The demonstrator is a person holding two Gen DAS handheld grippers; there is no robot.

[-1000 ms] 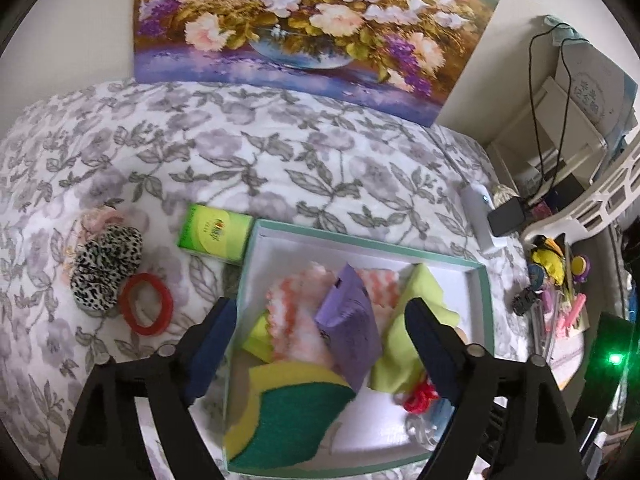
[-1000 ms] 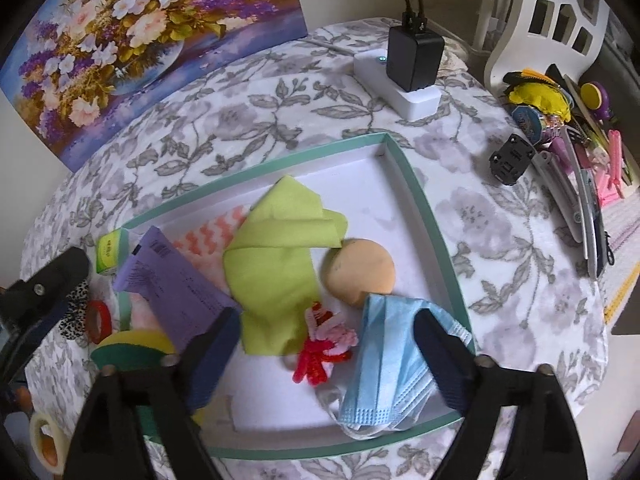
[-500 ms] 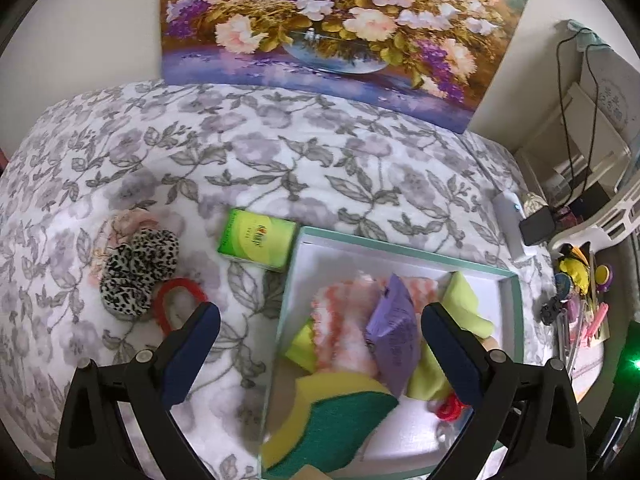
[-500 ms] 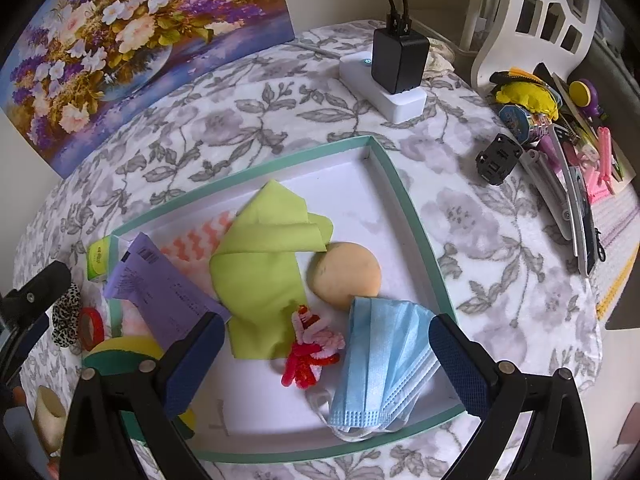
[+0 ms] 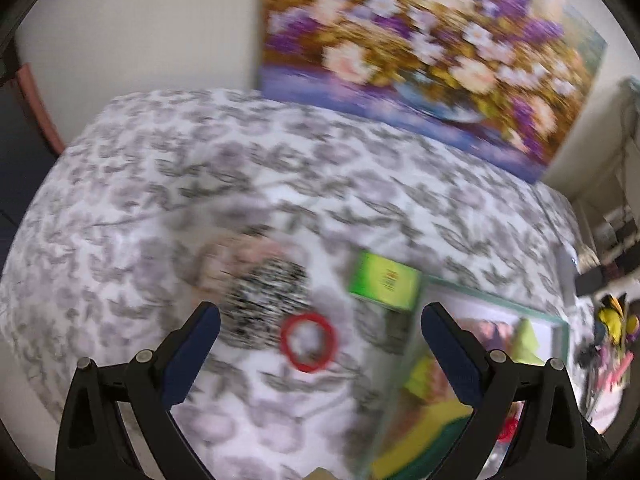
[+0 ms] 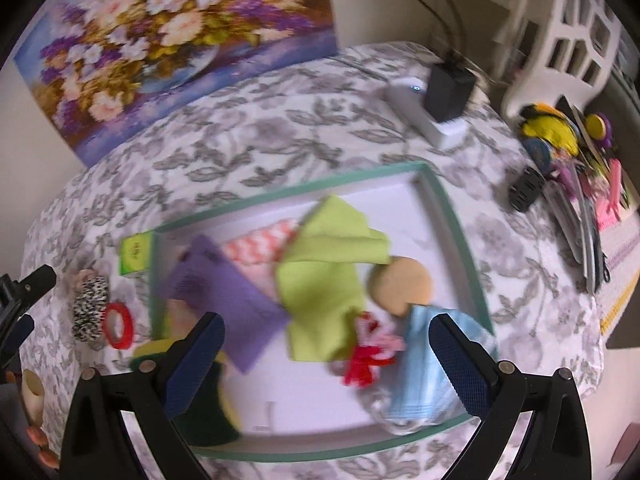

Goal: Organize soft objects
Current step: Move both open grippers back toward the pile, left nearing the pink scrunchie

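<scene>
- A red hair tie (image 5: 307,342) is lying flat on the floral tablecloth (image 5: 240,184), touching a leopard-print scrunchie (image 5: 266,304) that is sitting to its left, with a pink scrunchie (image 5: 236,256) peeking out behind that one
- The left gripper (image 5: 318,354) is hovering above the hair tie with its jaws spread wide and gripping nothing, the blue fingertips (image 5: 200,330) standing either side of it
- A green packet (image 5: 384,282) is resting just beside the corner of the teal-rimmed tray (image 6: 460,236)
- Inside the tray a lime cloth (image 6: 324,280), a purple pouch (image 6: 224,292), a pink zigzag cloth (image 6: 256,250), a tan round sponge (image 6: 400,284), a red-and-white scrunchie (image 6: 370,354), a blue face mask (image 6: 424,372) and a yellow-green sponge (image 6: 208,408) are lying jumbled together
- The right gripper (image 6: 326,350) is hanging over the tray, jaws wide apart and empty
- A flower painting (image 6: 160,36) is leaning against the wall behind the table
</scene>
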